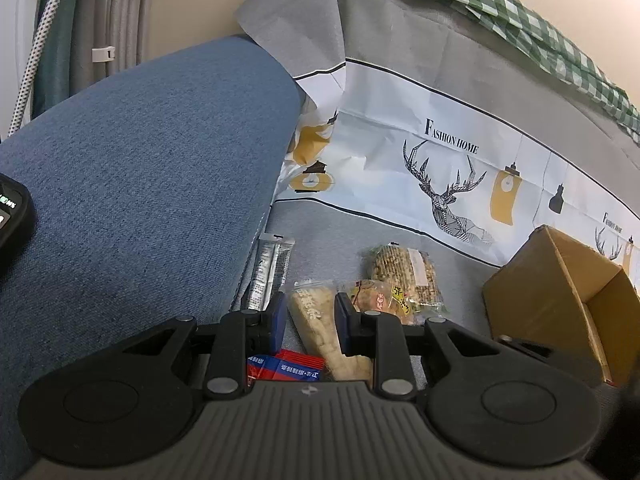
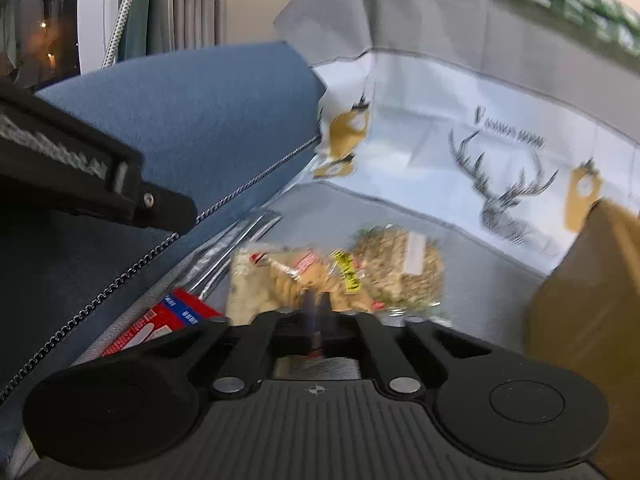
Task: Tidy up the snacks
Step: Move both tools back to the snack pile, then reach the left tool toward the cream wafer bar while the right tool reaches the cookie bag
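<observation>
Nearest the lens, the left tongs (image 1: 308,322) are seen part-open around a pale wrapped snack stick (image 1: 320,332); whether it is pinched cannot be told. The right tongs (image 2: 317,312) are shut, empty, at the snack pile (image 2: 340,276). An open brown cardboard box (image 1: 560,300), apparently empty, awaits; lifting comes next.

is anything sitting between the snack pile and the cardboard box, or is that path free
Nothing visible stands in the way. Between the seeded snack bar, the pile's nearest piece to the box, and the open cardboard box lies only bare grey cloth. The left tongs straddle the pale wrapped snack, well clear of that gap.
</observation>
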Demonstrator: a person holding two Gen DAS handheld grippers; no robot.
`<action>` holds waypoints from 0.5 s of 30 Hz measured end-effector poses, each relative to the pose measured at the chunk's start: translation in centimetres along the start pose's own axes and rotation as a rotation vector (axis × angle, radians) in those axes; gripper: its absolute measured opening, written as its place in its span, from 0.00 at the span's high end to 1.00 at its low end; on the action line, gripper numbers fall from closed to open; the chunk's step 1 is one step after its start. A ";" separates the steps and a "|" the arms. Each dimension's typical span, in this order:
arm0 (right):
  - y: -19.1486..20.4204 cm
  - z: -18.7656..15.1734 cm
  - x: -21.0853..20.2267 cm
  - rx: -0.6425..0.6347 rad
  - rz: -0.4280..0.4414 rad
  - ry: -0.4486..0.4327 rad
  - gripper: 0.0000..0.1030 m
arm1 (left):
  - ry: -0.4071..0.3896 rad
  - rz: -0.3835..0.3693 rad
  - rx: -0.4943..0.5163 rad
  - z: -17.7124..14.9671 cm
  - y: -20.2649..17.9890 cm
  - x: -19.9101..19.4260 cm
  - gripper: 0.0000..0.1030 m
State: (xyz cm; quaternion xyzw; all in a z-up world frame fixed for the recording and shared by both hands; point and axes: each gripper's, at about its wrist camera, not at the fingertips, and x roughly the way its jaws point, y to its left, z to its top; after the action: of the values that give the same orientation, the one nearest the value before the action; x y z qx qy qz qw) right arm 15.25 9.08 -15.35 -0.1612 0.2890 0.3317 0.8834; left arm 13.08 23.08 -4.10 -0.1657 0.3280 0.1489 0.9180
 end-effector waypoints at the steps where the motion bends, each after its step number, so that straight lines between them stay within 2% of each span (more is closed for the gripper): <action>1: 0.0 -0.1 -0.6 -0.003 0.002 -0.002 1.00 | 0.000 0.001 0.000 0.0 0.0 -0.1 0.72; 6: 0.7 -1.2 -3.1 -0.048 -0.020 0.026 1.00 | -0.001 0.007 -0.014 -0.2 0.0 -0.6 0.71; 11: 0.5 -1.7 -3.8 0.012 -0.005 0.036 0.96 | -0.012 0.005 -0.013 -0.4 0.0 -1.2 0.68; 14: 0.4 -1.6 -3.4 0.031 -0.006 0.030 0.72 | -0.009 -0.001 -0.011 -0.4 0.1 -1.0 0.68; 15: 0.4 -1.6 -3.2 0.038 -0.007 0.026 0.60 | -0.008 -0.003 -0.010 -0.3 0.1 -0.9 0.68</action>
State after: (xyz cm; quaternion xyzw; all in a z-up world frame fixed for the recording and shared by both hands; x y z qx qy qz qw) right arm 12.39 7.07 -14.67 -0.1498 0.3061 0.3210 0.8836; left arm 12.17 22.91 -3.77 -0.1703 0.3235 0.1500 0.9186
